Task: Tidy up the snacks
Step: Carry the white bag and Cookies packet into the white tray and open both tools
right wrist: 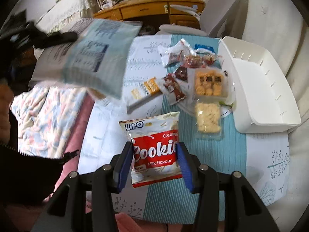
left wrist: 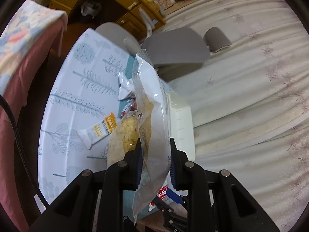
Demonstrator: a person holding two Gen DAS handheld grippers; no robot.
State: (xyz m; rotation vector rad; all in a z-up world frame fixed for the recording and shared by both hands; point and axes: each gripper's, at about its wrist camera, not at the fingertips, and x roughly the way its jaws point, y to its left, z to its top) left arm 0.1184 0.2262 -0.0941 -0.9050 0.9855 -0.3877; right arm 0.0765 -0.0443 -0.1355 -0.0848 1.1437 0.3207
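Two hand-held grippers: left (left wrist: 155, 150) clenched on clear snack bag (left wrist: 148, 100), right (right wrist: 155, 158) spread around cookie bag (right wrist: 154, 150)

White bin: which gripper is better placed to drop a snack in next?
Left, probably. The left gripper already holds a snack bag lifted beside the white bin. The right gripper only straddles the cookie bag lying on the table.

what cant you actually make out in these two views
- Left wrist view: the clear snack bag held in the left gripper hides much of the snack pile and the white bin behind it.
- Right wrist view: the same bag is motion-blurred; its print is unreadable.
- Right wrist view: whether the right gripper pinches the Lipo cookie bag or only straddles it.
- Small wrappers' labels: too small to read.
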